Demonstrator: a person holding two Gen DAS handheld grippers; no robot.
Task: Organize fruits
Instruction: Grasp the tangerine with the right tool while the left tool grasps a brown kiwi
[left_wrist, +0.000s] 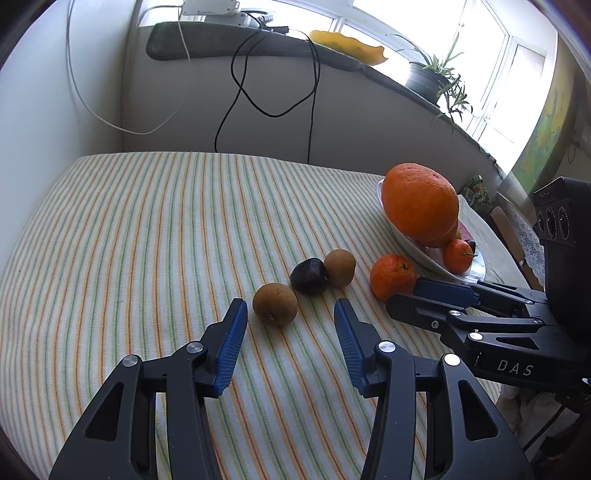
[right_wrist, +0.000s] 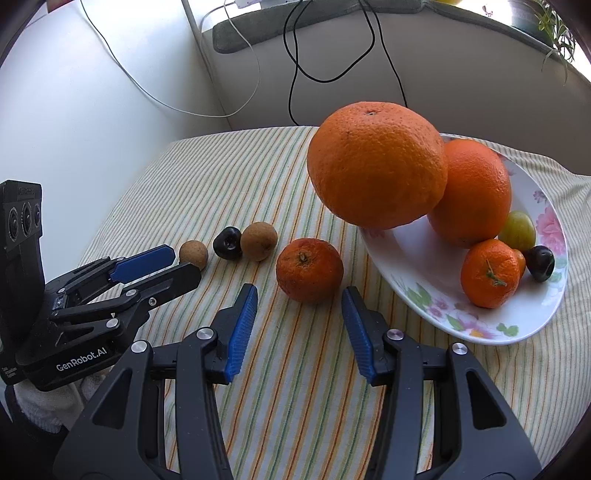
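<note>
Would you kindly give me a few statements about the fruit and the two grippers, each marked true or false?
1. Both hand-held grippers are open and empty. True: left hand-held gripper, right hand-held gripper.
2. The plate holds only oranges. False: it also holds a tangerine, a green fruit and a dark plum.
3. A loose tangerine lies on the striped tablecloth. True.
4. Two dark plums lie on the cloth. False: one dark fruit lies between two kiwis.
</note>
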